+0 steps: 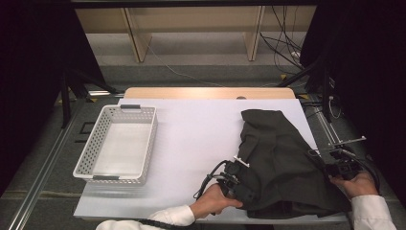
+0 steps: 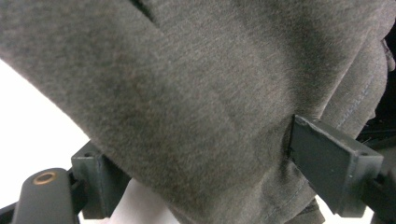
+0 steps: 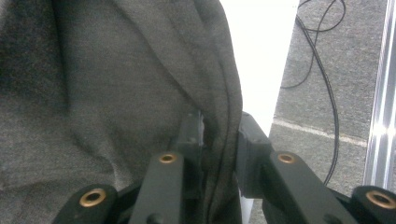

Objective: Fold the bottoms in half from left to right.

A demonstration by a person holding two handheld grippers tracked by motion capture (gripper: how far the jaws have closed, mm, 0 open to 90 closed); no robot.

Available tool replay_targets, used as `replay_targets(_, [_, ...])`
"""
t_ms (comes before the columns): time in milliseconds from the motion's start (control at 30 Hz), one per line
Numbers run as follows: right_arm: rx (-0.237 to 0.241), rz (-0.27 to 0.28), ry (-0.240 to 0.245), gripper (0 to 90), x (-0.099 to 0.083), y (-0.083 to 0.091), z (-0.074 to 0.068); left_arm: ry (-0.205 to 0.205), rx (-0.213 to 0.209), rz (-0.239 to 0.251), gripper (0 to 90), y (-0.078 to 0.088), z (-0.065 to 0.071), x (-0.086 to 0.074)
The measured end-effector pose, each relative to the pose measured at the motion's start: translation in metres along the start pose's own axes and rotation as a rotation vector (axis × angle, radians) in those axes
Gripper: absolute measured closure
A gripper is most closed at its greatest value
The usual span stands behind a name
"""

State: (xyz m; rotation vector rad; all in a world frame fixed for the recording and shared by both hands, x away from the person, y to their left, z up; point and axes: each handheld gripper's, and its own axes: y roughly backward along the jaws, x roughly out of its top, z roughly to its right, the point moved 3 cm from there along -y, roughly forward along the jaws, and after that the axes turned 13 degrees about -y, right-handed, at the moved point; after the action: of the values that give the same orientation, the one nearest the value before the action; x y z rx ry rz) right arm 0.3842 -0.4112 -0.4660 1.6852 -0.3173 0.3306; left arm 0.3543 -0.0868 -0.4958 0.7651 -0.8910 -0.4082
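High view: dark grey garment [image 1: 280,160] heaped on the white table [image 1: 201,134], covering the right half and reaching the near edge and right edge. White perforated basket [image 1: 117,143] near the left edge, well apart from the garment. Left hand-held gripper [image 1: 238,184] at the near edge, pushed against the garment's left border, held by the left hand [image 1: 215,200]. Right hand-held gripper [image 1: 341,167] at the right edge beside the near right corner, at the garment's right border, held by the right hand [image 1: 358,184].

Left gripper view: left hand-held gripper [image 2: 201,163] spread wide, a thick fold of the garment [image 2: 196,84] between the jaws; right jaw touching cloth, left jaw beside it; pressing or not, cannot tell. White table [image 2: 32,107] showing beyond the cloth.

Right gripper view: right hand-held gripper [image 3: 219,140] narrow, pinching the garment's folded edge [image 3: 116,84] between the jaws. Table edge [image 3: 261,56] just beyond the cloth, then grey floor [image 3: 327,56] with black cables [image 3: 322,70].
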Motion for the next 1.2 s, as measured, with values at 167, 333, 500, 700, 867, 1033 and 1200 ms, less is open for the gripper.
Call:
replay_targets(167, [0.001, -0.002, 0.002, 74.8, 0.0, -0.001, 0.0, -0.019, 0.016, 0.008, 18.2, -0.004, 0.002, 0.002])
replay_targets(333, [0.004, -0.007, 0.0, 73.4, 0.0, -0.003, -0.001, -0.097, 0.088, 0.033, 37.6, -0.008, 0.006, 0.003])
replay_targets(500, [0.004, -0.017, -0.001, 72.3, 0.0, -0.005, -0.002, -0.139, 0.064, 0.065, 70.0, -0.014, 0.004, 0.002])
replay_targets(700, [0.014, -0.013, -0.005, 71.5, -0.001, -0.005, -0.001, -0.122, 0.045, 0.085, 77.2, -0.007, 0.001, 0.0])
replay_targets(867, [0.025, -0.028, -0.007, 56.4, -0.001, -0.008, 0.001, -0.114, 0.043, 0.089, 77.4, -0.003, 0.0, -0.003])
replay_targets(1033, [0.061, -0.051, -0.01, 51.2, -0.002, -0.013, 0.0, -0.126, 0.055, 0.089, 77.7, 0.004, -0.002, -0.006])
replay_targets(1200, [0.065, -0.068, -0.003, 50.9, -0.003, -0.017, -0.006, -0.114, 0.059, 0.091, 77.9, 0.009, -0.009, -0.014])
